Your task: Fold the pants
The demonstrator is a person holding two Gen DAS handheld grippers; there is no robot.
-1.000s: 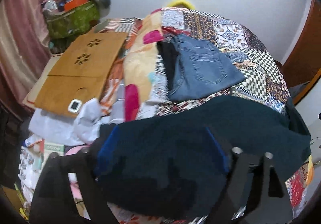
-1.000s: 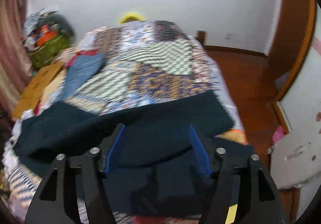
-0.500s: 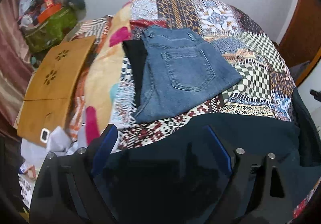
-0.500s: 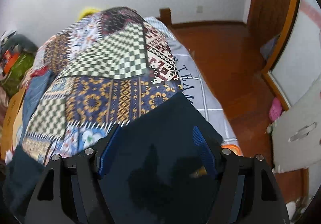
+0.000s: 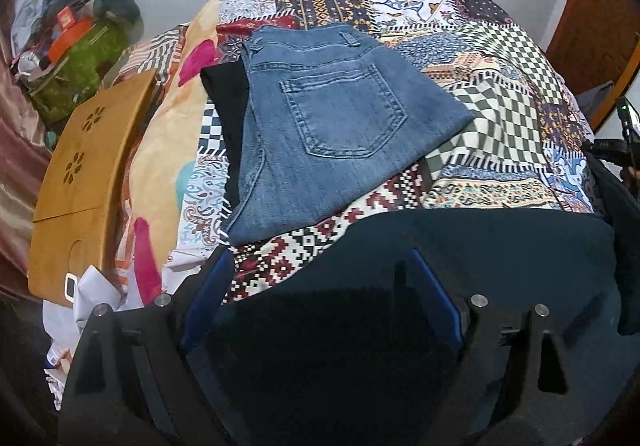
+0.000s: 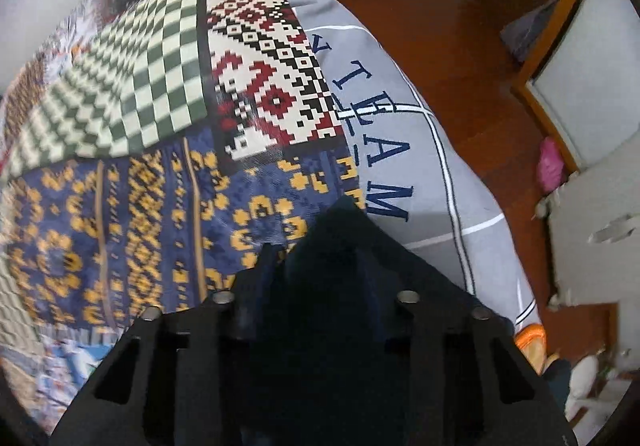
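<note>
The left claw hangs wide open over the dark pants, its blue pads either side of the cloth, not pressing it. Left of it lie a wooden board and a green bag. Folded jeans rest on the patchwork quilt beyond. The right claw has just been closing and now pinches a corner of the dark pants near the bed's right edge. To its right, a grey sheet reads "TEAM" in navy letters.
</note>
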